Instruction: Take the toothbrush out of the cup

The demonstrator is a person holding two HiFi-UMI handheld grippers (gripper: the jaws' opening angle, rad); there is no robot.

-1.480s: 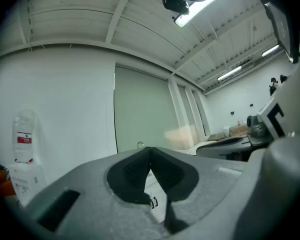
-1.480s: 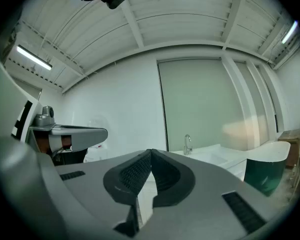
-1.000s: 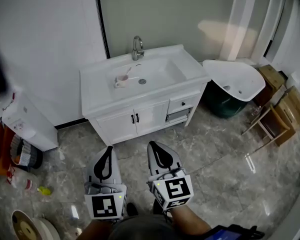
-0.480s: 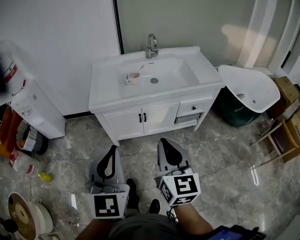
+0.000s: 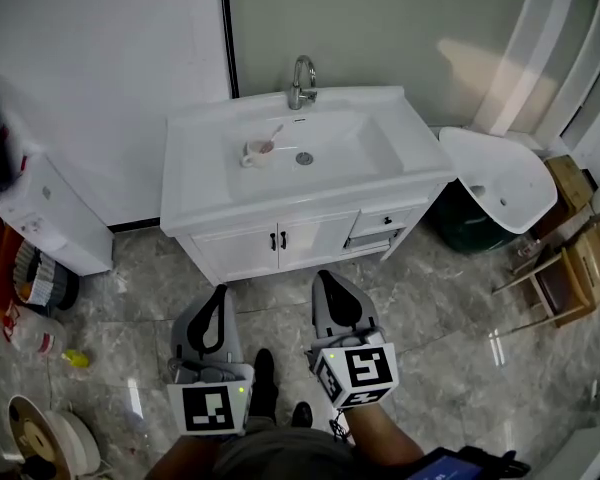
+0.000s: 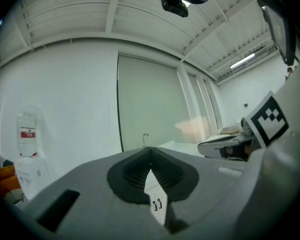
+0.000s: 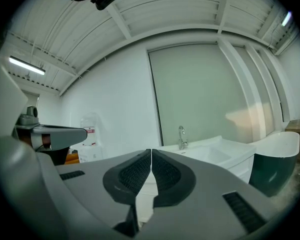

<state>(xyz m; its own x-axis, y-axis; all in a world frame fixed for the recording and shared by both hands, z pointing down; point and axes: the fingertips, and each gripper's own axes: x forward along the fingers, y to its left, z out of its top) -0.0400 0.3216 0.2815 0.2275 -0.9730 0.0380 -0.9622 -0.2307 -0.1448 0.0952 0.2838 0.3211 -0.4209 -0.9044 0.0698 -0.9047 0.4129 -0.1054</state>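
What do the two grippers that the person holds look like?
The left gripper and the right gripper look alike. Each is a smooth, light grey shell that narrows toward the tips. The inner jaw faces carry black ribbed pads. At its rear, each carries a white cube with black square markers.

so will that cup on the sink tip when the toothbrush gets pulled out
Probably light: the cup looks small, so it may tip or slide on the smooth sink. The toothbrush leans against its rim, so a slanted pull could drag it over.
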